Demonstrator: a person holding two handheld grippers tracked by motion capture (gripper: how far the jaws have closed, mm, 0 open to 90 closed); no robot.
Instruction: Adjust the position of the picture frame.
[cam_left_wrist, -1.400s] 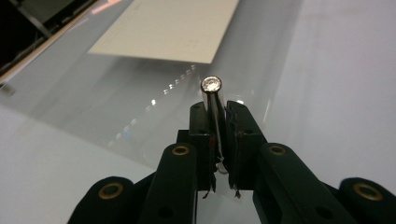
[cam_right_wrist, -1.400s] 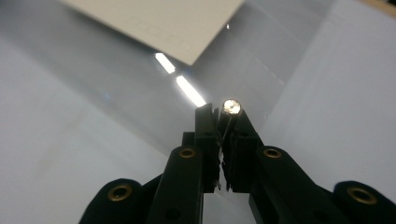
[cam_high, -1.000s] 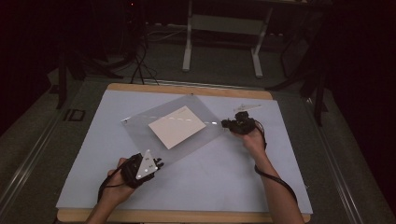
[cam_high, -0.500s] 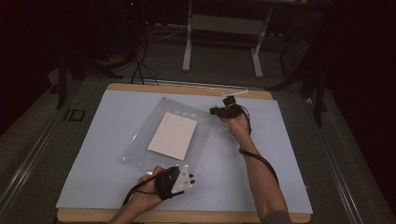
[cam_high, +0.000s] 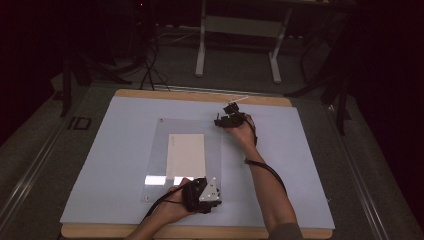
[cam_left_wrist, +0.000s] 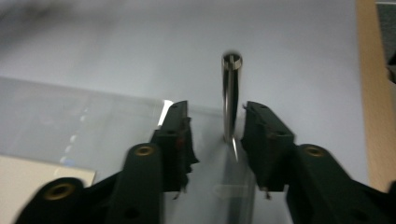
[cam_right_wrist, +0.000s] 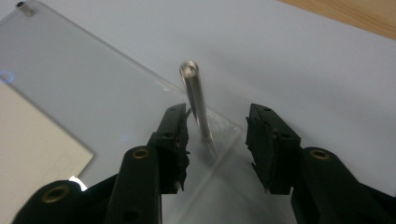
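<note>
A clear plastic plate lies flat on the pale mat, with a white card at its middle. A thin metal post stands upright at each of the plate's right-hand corners. My left gripper is at the near right corner. In the left gripper view it is open, with the post between the jaws, close to the right one. My right gripper is at the far right corner. It is also open around its post, which stands nearer the left jaw. The card shows beneath the plate.
The pale mat covers a wooden table top. Another small post stands at a further plate corner. A metal frame and cables stand on the dark floor behind the table.
The plate has turned from a diagonal lie to square with the table. My left gripper moved right to the near right corner; my right gripper moved farther back with the far corner.
</note>
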